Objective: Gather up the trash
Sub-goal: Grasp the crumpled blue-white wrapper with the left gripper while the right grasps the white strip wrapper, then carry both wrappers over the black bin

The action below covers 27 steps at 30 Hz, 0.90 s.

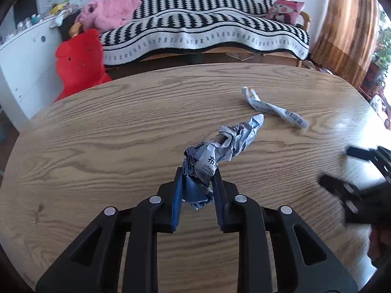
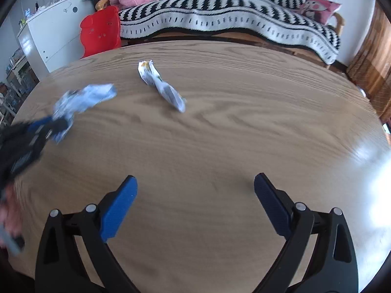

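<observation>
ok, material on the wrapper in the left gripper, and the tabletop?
Crumpled wrapper in the left gripper: looks like thin plastic or foil-lined film, glossy, sharp creases, printed text. Table: wood or wood-look veneer, visible grain, semi-gloss glare patch; can't tell which.

We see the left gripper (image 2: 52, 124) only as a motion-blurred dark mass left of our right fingers, and the crumpled wrapper (image 2: 83, 100) it carries is smeared too. Between the left fingers (image 1: 176, 195) the wrapper's lower end is hidden. The right gripper (image 1: 342, 168) is blurred, cut by the frame edge.
</observation>
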Each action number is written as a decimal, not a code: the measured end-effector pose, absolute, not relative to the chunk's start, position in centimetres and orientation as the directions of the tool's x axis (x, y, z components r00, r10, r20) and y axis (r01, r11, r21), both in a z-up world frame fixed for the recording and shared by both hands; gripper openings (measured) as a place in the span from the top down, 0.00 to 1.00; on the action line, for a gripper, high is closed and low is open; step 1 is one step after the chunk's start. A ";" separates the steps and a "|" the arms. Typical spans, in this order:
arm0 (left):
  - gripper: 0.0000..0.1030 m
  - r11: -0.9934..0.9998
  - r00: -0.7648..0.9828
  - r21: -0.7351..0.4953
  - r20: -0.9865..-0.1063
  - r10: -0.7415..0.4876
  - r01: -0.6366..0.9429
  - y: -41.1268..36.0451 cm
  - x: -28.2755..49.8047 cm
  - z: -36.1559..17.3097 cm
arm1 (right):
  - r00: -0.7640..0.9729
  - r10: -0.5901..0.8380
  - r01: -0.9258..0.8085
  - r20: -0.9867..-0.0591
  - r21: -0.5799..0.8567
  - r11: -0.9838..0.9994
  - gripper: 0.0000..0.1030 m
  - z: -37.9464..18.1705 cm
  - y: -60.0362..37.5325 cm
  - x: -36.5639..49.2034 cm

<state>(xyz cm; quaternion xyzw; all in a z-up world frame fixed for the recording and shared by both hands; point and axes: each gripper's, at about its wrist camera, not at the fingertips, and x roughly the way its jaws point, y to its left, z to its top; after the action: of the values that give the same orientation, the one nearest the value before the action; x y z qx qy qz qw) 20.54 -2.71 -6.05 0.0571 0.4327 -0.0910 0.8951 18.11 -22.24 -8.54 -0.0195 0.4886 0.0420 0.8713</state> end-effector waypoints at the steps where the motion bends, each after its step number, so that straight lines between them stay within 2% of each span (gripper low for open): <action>1: 0.78 0.981 0.600 0.009 -0.792 -0.113 0.196 -2.2 20.4 -5.9 | 0.519 0.054 -0.101 -0.853 0.001 0.995 0.10 -8.6 -21.8 19.3; 5: 0.78 0.988 0.573 -0.032 -0.812 -0.114 0.151 -0.9 20.3 -6.2 | 0.512 0.048 -0.107 -0.858 -0.008 0.994 0.11 -8.5 -20.6 23.7; 8: 0.78 0.990 0.574 -0.013 -0.814 -0.092 0.141 -0.6 20.2 -6.6 | 0.517 0.045 -0.100 -0.855 -0.008 0.995 0.17 -8.4 -20.0 25.6; 9: 0.78 0.990 0.573 -0.011 -0.815 -0.090 0.140 -0.6 20.2 -6.6 | 0.520 0.047 -0.099 -0.853 -0.006 0.995 0.27 -8.2 -20.0 25.8; 10: 0.78 0.990 0.571 -0.009 -0.816 -0.087 0.138 -0.6 20.3 -6.7 | 0.527 0.052 -0.100 -0.848 -0.001 0.995 0.59 -7.9 -19.9 25.8; 11: 0.78 0.991 0.571 -0.007 -0.817 -0.082 0.132 -0.6 20.3 -6.6 | 0.522 0.068 -0.102 -0.850 0.017 0.995 0.80 -7.6 -19.9 25.6; 12: 0.78 0.992 0.572 -0.007 -0.816 -0.080 0.128 -0.7 20.3 -6.6 | 0.515 0.081 -0.099 -0.853 0.034 0.994 0.86 -7.5 -20.1 25.3; 20: 0.78 0.981 0.581 -0.008 -0.805 -0.120 0.192 -5.2 17.7 -4.7 | 0.583 0.038 -0.042 -0.811 0.017 0.999 0.86 -4.2 -24.3 15.7; 27: 0.78 0.934 0.567 -0.059 -0.780 -0.263 0.352 -14.1 11.4 -1.8 | 0.610 -0.053 0.116 -0.790 0.023 0.993 0.86 -1.8 -33.3 1.2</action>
<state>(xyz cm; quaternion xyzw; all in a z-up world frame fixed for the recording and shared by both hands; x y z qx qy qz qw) 11.37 -14.13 -1.80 0.0515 0.4314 -0.1738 0.8838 1.16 -33.29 -1.76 0.0358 0.4388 -0.0471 0.8966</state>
